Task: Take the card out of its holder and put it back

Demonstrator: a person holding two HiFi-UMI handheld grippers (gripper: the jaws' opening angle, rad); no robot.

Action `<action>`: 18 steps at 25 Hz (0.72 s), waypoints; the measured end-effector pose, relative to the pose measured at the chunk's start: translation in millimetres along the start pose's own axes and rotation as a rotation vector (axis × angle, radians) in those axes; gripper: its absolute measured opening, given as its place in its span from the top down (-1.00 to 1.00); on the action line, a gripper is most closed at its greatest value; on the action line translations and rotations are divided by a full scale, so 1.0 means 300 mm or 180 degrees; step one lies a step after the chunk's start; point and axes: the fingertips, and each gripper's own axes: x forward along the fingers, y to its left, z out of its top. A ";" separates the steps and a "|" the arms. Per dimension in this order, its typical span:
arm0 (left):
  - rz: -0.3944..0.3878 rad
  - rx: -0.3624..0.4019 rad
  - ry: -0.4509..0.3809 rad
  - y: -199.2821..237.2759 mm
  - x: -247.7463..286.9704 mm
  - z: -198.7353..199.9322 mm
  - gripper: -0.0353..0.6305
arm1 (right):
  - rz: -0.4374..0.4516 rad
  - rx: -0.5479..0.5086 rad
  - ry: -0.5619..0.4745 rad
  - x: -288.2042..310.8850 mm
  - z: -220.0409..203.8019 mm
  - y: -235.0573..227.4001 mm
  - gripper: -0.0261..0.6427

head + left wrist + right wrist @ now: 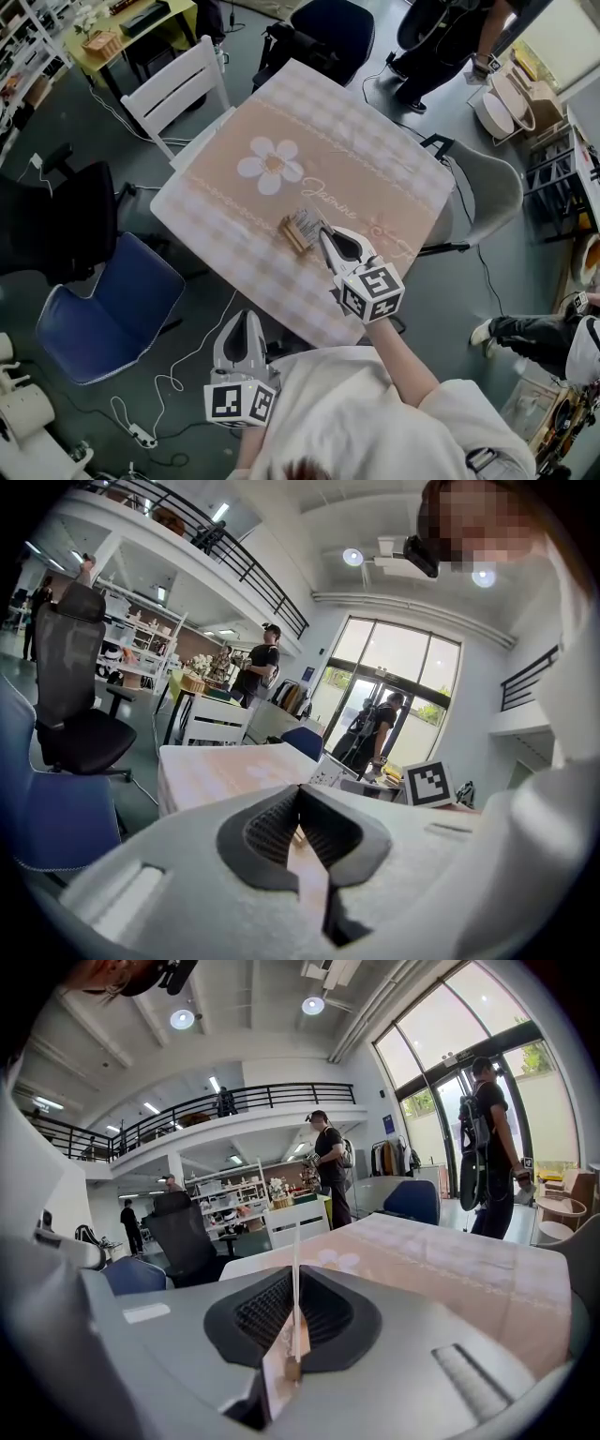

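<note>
Since the card [296,1269] looked thin, light and easily bent, a pinch across its flat faces seemed best. The right gripper [325,236] gripped it so, beside the holder [294,234] on the worktop [375,159]. The left gripper [246,321] hung clenched and empty.

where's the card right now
The card is pinched in the right gripper, close beside the wooden holder near the middle of the table in the head view.
</note>
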 end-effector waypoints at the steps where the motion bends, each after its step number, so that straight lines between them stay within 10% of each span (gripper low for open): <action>1: 0.0000 -0.0003 0.0001 0.000 0.001 0.001 0.88 | -0.0001 0.0000 0.0006 0.001 -0.002 -0.001 0.88; 18: 0.0010 -0.0047 -0.0004 -0.005 0.019 0.010 0.88 | 0.0042 -0.0126 0.0177 0.049 -0.044 0.014 0.88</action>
